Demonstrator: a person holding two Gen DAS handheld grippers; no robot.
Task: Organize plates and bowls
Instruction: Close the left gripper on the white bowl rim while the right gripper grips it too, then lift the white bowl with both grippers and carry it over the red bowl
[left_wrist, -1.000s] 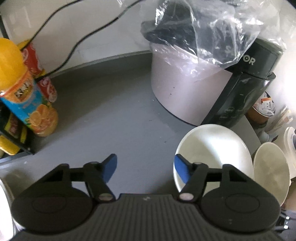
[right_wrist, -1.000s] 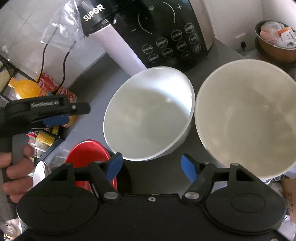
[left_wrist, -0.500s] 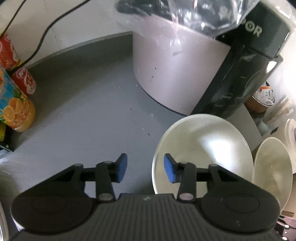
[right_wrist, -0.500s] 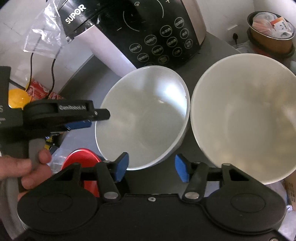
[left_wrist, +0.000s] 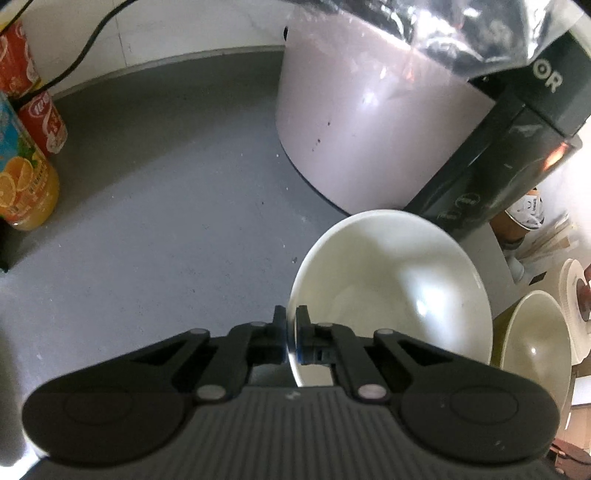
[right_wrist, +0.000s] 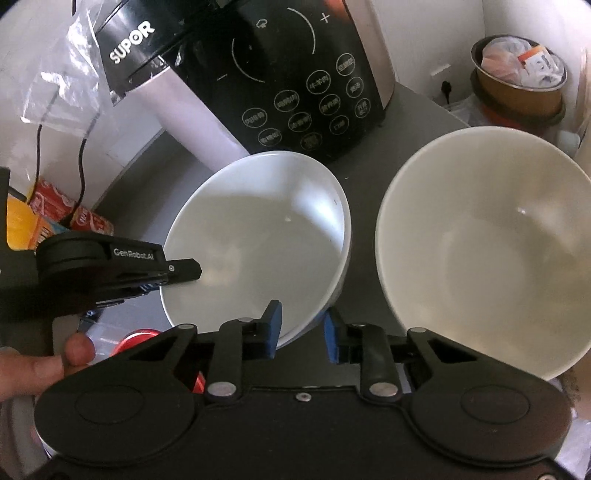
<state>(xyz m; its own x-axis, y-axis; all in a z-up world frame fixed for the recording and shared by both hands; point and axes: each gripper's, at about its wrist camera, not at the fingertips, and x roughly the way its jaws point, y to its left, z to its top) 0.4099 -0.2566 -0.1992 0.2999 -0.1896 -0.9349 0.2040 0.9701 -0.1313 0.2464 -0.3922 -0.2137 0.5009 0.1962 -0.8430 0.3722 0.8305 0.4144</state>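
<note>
- The left gripper (left_wrist: 290, 334) is the nearest thing in the left wrist view. Its jaws have just been closing and now they pinch the near rim of the white bowl (left_wrist: 391, 295), with the thin wall of the bowl between the two blue pads.
- From the right wrist view the same left gripper (right_wrist: 184, 271) comes in from the left and bites the left rim of this white bowl (right_wrist: 258, 240). A hand (right_wrist: 40, 365) holds its handle.
- The right gripper (right_wrist: 301, 330) has its jaws narrow but not together; they have just been closing. The lower rim of the white bowl is between the blue pads. One pad is inside the bowl and the other is outside. I cannot tell if the pads already press on the rim.
- The white bowl is on the grey counter (left_wrist: 166, 221), just in front of the cooker.
- A second bowl (right_wrist: 484, 251), cream in colour, stands just beside the white bowl on its right; the two rims are close but apart.
- Under the right gripper, a red object (right_wrist: 138, 338) is partly visible; I cannot tell what it is.
- Behind the bowls stands a SUPOR cooker (right_wrist: 295, 81) with a black touch panel, and a clear plastic bag (left_wrist: 443, 26) lies over its top.
- Far left, by the wall, are an orange juice bottle (left_wrist: 22, 184) and red cans (left_wrist: 44, 122).
- Far right, a brown tub (right_wrist: 517, 81) holds packets.
</note>
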